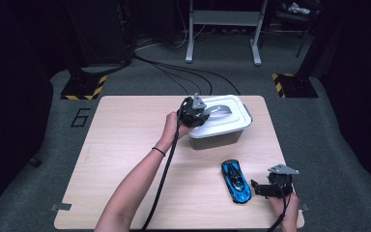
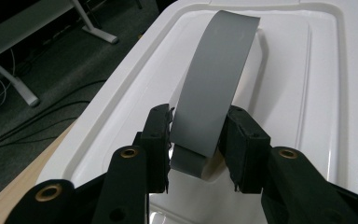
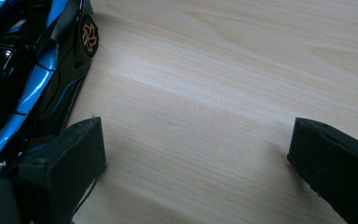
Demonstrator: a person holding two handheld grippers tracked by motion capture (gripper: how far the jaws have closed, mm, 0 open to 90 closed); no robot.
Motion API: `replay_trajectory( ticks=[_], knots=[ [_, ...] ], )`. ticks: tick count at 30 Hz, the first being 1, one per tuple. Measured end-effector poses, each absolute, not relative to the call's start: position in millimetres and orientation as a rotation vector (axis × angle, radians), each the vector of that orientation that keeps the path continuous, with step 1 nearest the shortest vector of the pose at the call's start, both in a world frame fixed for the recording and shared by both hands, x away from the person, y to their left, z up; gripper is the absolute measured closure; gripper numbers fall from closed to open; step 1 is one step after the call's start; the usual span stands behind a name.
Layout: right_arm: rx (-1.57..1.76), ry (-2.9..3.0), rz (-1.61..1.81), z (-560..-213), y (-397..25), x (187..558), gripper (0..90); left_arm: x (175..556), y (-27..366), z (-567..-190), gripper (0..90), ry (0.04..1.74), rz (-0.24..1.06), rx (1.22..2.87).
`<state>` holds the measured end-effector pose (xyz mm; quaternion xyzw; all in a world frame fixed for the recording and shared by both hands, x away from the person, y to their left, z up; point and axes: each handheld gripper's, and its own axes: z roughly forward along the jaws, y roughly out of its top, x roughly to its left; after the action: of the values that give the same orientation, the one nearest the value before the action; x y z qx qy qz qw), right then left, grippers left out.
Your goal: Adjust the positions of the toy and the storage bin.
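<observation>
Now, left claw [image 2: 198, 144]: we clamp the grey handle [image 2: 212, 79] atop the white box [image 1: 220, 128];
right claw [image 3: 191, 154]: spread apart, just beside the blue car [image 1: 235, 181], well apart from the box.

Bright overhead light on the table [image 1: 125, 145], dark vignetted surroundings, glare on the white lid [image 2: 307, 70].

Left gripper view: my gripper [image 2: 198, 140] covers the handle's [image 2: 214, 84] near end; box lid [image 2: 307, 93] cut off right. Right gripper view: car [image 3: 32, 70] cut off left. Box contents hidden.
</observation>
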<state>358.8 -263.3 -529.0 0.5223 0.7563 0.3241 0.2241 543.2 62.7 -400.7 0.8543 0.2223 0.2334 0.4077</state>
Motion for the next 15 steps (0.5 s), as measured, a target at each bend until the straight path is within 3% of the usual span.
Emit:
replay_trajectory(
  ticks=[15],
  knots=[
    [1.443,2.079,0.896,-529.2,-263.2,358.7,3.4,532.5,101.6,-400.5,63.6,0.475,0.523,2.167]
  ],
)
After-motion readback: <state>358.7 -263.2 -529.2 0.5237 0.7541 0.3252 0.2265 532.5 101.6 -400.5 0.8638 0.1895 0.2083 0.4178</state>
